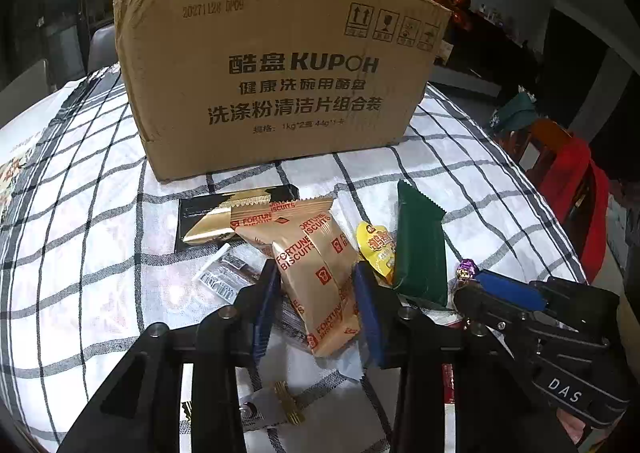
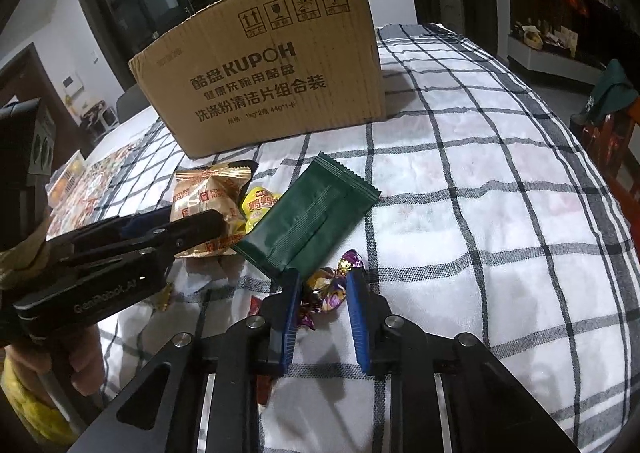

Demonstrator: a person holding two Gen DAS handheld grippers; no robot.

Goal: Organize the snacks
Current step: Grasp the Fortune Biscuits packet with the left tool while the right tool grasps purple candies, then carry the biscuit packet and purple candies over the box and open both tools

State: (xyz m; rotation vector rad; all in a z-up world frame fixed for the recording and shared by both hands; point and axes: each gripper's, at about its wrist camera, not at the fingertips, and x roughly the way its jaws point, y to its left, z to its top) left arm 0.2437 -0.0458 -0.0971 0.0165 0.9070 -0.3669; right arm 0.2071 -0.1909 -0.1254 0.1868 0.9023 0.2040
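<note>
Gold foil marks the target: the Fortune Biscuits packet (image 1: 320,273) lies near the middle of the checked tablecloth (image 1: 460,157), in front of the cardboard box (image 1: 280,85), and the left gripper (image 1: 316,273) straddles it, its blue pads on either side of the wrapper, moderately apart; I cannot tell whether they press it yet. A good grasp likely means closing across the packet's narrow waist, gently, since biscuits crush, then lifting clear of the yellow snack (image 1: 376,249) and green packet (image 1: 422,249) just beside it before carrying it to the box. The right gripper (image 2: 322,285) brackets a cluster of purple-and-gold candies (image 2: 332,289) with its fingers parted; these small wrappers may slip, so a centred pinch on one seems wise.
</note>
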